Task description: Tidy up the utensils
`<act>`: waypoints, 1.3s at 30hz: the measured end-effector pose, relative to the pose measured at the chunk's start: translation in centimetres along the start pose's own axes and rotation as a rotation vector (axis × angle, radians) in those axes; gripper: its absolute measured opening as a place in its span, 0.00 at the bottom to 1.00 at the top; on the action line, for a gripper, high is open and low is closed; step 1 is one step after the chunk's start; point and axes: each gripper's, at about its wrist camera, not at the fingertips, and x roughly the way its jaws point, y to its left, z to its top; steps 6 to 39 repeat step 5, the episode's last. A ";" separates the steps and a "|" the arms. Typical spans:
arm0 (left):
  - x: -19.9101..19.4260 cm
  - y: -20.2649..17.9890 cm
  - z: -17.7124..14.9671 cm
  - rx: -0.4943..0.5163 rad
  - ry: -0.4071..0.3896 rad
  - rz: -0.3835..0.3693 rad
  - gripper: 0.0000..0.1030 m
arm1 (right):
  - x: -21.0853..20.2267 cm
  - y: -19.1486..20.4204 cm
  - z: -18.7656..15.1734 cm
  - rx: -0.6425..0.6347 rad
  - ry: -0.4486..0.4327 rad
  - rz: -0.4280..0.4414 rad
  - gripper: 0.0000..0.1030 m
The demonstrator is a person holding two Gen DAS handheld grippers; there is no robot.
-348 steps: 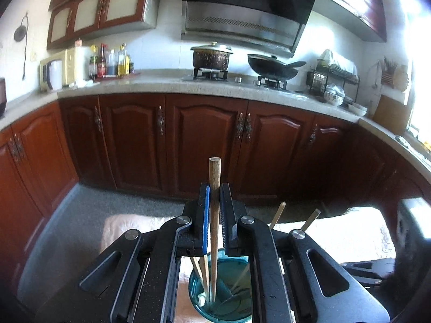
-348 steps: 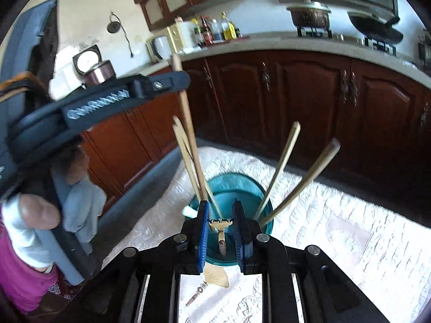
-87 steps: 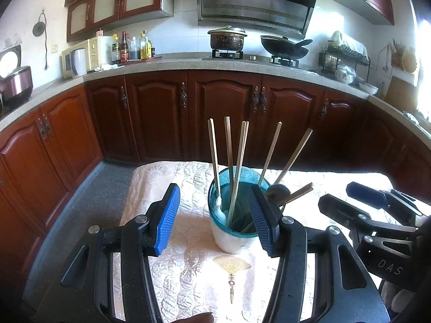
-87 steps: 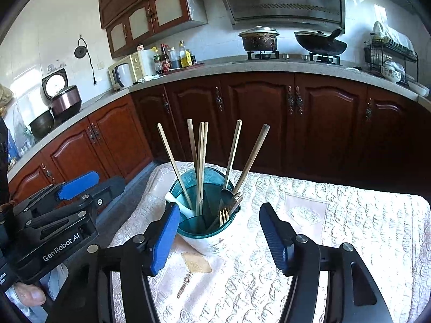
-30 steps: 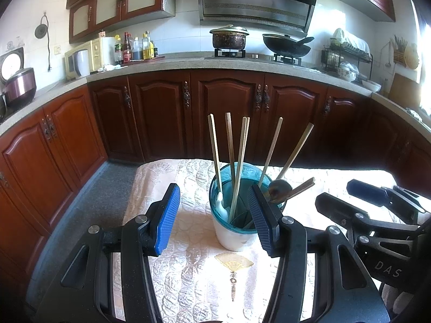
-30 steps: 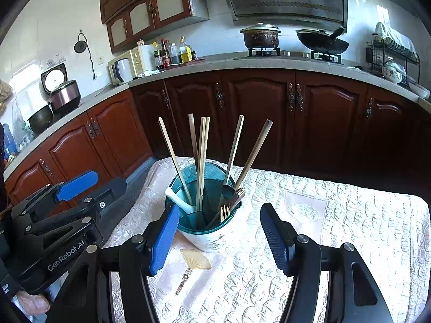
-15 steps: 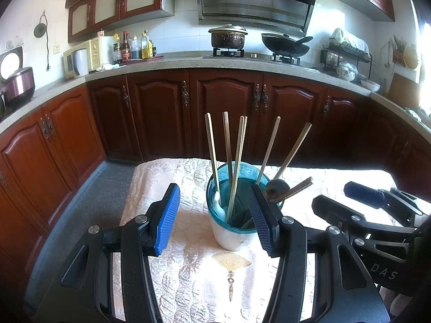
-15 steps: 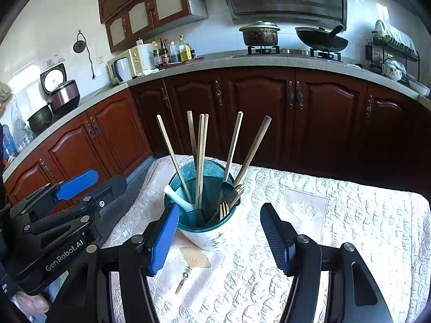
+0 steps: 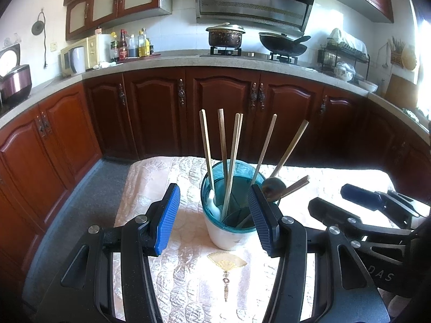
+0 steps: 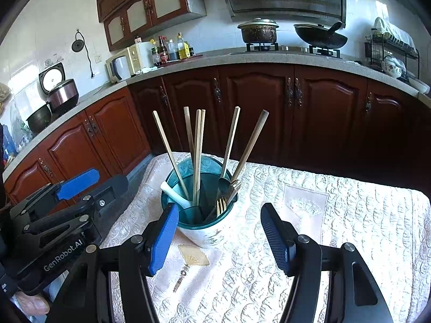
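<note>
A: Item one, holder?

B: White round utensil holder with a translucent teal rim (image 10: pixel 200 216), upright on the tabletop's cream quilted cloth (image 10: pixel 336 215), just behind a small printed fan motif with tassel (image 10: pixel 192 255).

A: Contents?

B: Pale wooden chopsticks (image 10: pixel 198 156) and long wooden handles (image 10: pixel 250 145) standing upright or leaning out; a white ceramic spoon (image 10: pixel 172 192) against the left wall; a gold-tined fork (image 10: pixel 221 205) lying tines-down toward the near side; a dark wooden ladle (image 9: pixel 273 187) resting on the right rim.

A: Loose utensils on the cloth?

B: None visible in either view.

A: Left hand-held gripper (image 9: pixel 214 212)?

B: Jaws wide, empty, poised either side of the holder on the near side, apart from it.

A: Right hand-held gripper (image 10: pixel 219 231)?

B: Jaws spread, empty, just short of the holder, not touching.

A: Step in hand?

B: By my reading, sorting is finished or nearly so; both tools idle.

A: Next move?

B: Likely nothing beyond backing away cleanly, perhaps straightening the ladle, avoiding the leaning handles.
</note>
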 end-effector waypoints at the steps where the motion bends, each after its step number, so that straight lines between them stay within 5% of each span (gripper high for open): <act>1: 0.0 -0.1 0.0 0.005 -0.006 0.002 0.51 | 0.0 -0.1 0.0 0.002 0.000 -0.001 0.59; 39: 0.1 0.0 -0.2 0.012 -0.005 0.004 0.51 | -0.3 -1.3 -0.4 0.020 -0.018 -0.013 0.60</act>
